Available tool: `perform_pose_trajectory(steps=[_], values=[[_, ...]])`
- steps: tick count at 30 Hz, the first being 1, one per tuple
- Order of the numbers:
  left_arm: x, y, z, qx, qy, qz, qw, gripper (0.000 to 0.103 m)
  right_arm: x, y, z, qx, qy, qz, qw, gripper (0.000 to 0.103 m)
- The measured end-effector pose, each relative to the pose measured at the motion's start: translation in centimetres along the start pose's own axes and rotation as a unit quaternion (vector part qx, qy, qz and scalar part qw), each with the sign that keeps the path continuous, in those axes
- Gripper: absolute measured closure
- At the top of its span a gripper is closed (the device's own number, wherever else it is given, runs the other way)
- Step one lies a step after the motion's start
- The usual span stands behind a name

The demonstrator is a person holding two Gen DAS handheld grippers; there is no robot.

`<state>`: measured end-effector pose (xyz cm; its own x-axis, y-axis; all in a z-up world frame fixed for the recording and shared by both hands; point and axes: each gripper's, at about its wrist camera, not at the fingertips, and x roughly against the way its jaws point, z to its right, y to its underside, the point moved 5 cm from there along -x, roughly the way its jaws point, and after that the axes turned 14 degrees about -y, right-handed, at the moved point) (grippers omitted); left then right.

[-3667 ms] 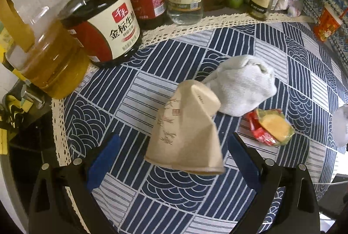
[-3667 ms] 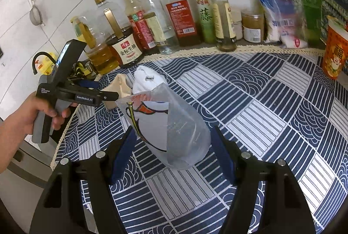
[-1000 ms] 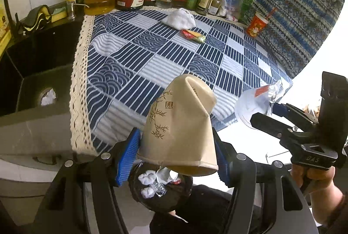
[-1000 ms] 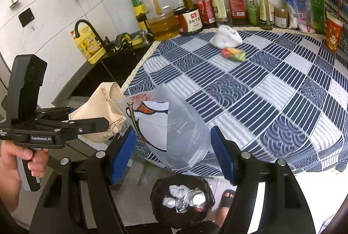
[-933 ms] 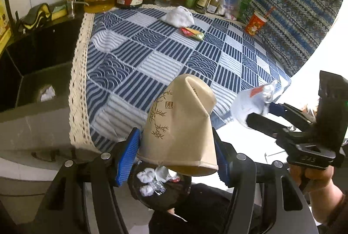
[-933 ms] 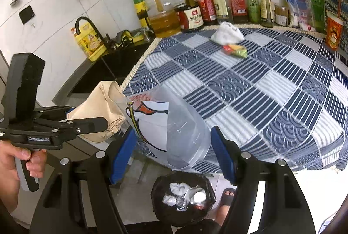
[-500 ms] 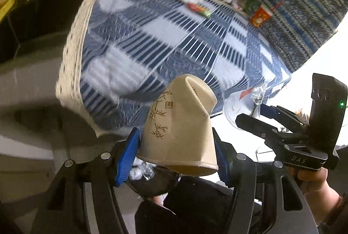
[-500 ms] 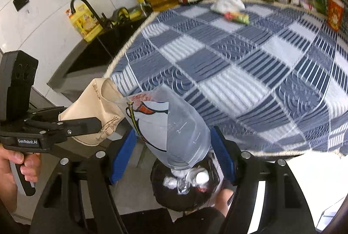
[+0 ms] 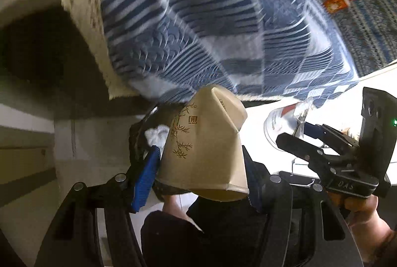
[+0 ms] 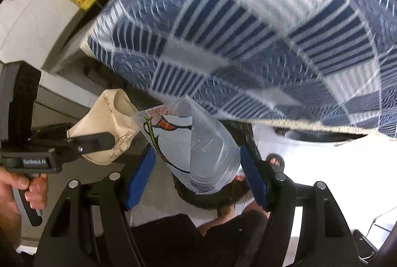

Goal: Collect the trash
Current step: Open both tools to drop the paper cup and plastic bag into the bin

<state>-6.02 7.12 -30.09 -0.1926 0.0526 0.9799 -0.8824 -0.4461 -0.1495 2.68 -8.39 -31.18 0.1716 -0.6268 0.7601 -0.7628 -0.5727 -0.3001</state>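
- The left gripper is about half open, its blue pads clamped on the sides of a crushed tan paper cup printed with a bamboo sprig; the cup's base faces the camera.
- The right gripper stands a little wider, its pads pressing a clear plastic cup with a red and black print.
- Both cups hang off the near edge of the table, which wears a blue and white patterned tablecloth.
- A black-lined trash bin sits on the floor just beyond the clear cup; in the left view the bin shows behind the paper cup, with white crumpled waste inside.
- Each gripper is held by a hand, with the other hand at far right in the left view.
- A sandalled foot is on the floor beside the bin.
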Motion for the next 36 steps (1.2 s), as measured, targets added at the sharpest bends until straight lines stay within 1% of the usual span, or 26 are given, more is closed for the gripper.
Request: perform_pose_trajectory(steps=[5,8,10,12,16,25,28,30,31,32,33,34,36], values=[[-2.5,0.9,-0.3,0.003,-0.012,-0.025,0.9996,0.042,-2.6,2.3,1.3,-0.016,-0.007,-0.039,0.999,0.034],[-4.1,1.4,-0.2,0.002,-0.023,-0.039,0.999,0.042,-4.2,3.7,2.6,-0.054,-0.028,-0.063,0.996,0.034],[-5.3,1.8,-0.3,-0.002,-0.039,-0.044,0.9983,0.042,-5.3,4.6,3.7,-0.081,-0.04,-0.076,0.993,0.034],[-6.7,2.4,-0.4,0.004,-0.041,-0.061,0.9973,0.042,-6.1,5.2,4.4,-0.101,-0.049,-0.083,0.99,0.034],[-8.5,3.3,-0.7,0.008,-0.051,-0.08,0.9955,0.042,-7.2,6.1,5.7,-0.133,-0.061,-0.088,0.985,0.034],[-12.7,4.6,-1.4,0.02,-0.064,-0.117,0.9909,0.041,-10.4,7.7,8.0,-0.156,-0.066,-0.118,0.979,0.033],[-13.3,4.6,-1.1,0.019,-0.065,-0.123,0.9901,0.041,-10.9,8.0,8.4,-0.165,-0.073,-0.114,0.977,0.033],[-13.8,4.5,-1.2,0.023,-0.07,-0.126,0.9893,0.039,-11.1,8.0,8.8,-0.176,-0.078,-0.108,0.975,0.033],[-14.1,4.4,-1.3,0.027,-0.071,-0.128,0.9889,0.037,-11.1,7.9,9.0,-0.182,-0.083,-0.104,0.974,0.031],[-14.5,4.3,-1.5,0.032,-0.072,-0.137,0.9874,0.033,-11.0,7.9,9.1,-0.189,-0.088,-0.099,0.973,0.027],[-14.8,4.3,-1.6,0.035,-0.074,-0.144,0.9862,0.024,-10.9,7.8,9.4,-0.199,-0.089,-0.091,0.972,0.014],[-15.0,4.2,-1.7,0.038,-0.079,-0.145,0.9856,0.02,-10.8,7.7,9.7,-0.206,-0.089,-0.086,0.971,0.006],[-14.8,4.0,-1.9,0.037,-0.085,-0.141,0.9857,0.02,-10.5,7.6,10.2,-0.217,-0.096,-0.078,0.968,0.006]])
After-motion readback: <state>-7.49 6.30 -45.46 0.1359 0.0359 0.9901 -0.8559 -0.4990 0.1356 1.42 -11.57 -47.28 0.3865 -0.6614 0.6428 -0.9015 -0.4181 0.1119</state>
